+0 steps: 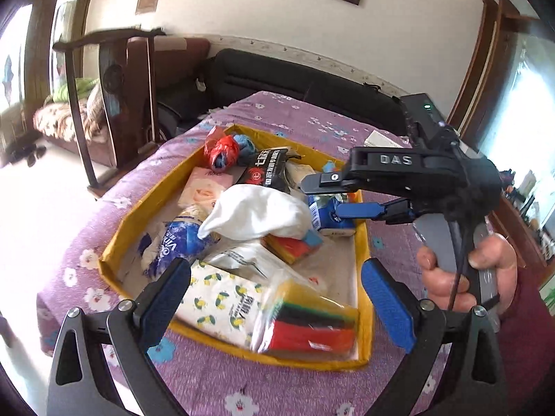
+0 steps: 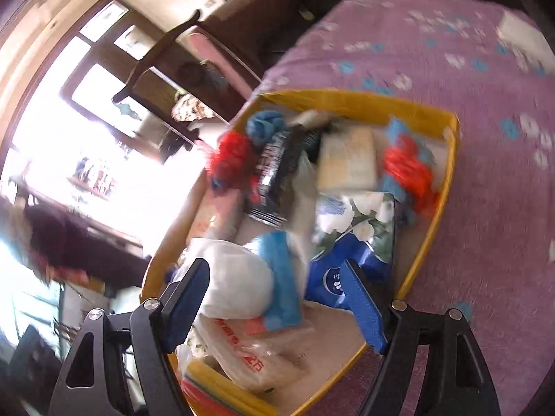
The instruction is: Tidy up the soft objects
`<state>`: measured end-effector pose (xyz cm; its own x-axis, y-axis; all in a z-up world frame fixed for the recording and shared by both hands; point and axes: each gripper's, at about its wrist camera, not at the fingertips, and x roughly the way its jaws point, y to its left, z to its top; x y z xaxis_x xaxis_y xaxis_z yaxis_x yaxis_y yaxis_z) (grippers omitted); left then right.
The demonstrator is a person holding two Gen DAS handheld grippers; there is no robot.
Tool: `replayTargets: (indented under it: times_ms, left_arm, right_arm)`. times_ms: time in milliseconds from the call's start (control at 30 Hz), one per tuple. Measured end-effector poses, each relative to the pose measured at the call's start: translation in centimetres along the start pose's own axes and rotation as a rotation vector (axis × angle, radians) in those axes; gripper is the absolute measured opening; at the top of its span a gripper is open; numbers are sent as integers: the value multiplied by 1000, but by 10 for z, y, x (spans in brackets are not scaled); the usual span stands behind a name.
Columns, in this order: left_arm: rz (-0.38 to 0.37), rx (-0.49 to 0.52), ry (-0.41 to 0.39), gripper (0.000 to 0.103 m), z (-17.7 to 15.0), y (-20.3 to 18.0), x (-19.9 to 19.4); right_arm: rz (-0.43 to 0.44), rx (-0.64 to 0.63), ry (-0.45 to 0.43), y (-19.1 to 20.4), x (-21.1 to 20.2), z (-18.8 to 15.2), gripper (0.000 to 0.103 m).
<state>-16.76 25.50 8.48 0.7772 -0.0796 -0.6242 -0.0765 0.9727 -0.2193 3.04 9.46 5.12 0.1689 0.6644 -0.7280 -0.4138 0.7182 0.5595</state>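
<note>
— What can we read? "DAS" on the right gripper (image 1: pixel 324 196); the packets' print is too blurred.
— And the white cloth bundle (image 1: pixel 258 213)? It lies in the yellow box (image 1: pixel 114 239), long axis crosswise.
— Fingers? We see both grippers' fingers apart, the left gripper (image 1: pixel 277 301) holding nothing.

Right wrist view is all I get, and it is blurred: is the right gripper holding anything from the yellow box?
Observer: No. The left wrist view shows the right gripper open above a blue pack, gripping nothing.
Operator: Where is the left gripper?
Observer: The left gripper is open too, over the near end of the yellow box, above a lemon-print tissue pack.
Operator: What carries the right gripper?
Observer: A bare hand wrapped around its handle, beside the box.
</note>
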Motion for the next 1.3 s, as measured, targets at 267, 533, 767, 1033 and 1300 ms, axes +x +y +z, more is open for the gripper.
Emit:
replayTargets:
  times_ms: [267,533,767,1033,1300]
  left_arm:
    - [284,148,-211,99,1,-49,-27]
    - [488,119,-491,103,6,-78,-73]
    - [559,55,-481,103,28,-76,-62]
    - [575,44,-345,103,25,-74,-32]
    - [566,19,-257,103,17,-62,-20]
  right_arm:
    - [-107,-112,-221,-3,-90,-43,82]
    - [-238,-169,-452,-20,-156,-89,85]
    - [-355,-249,-541,-10,-160,-117,87]
    - [-376,-268,-525,-6,-144,-137,90]
    - [-397,-306,-474,5,-122,-140,90]
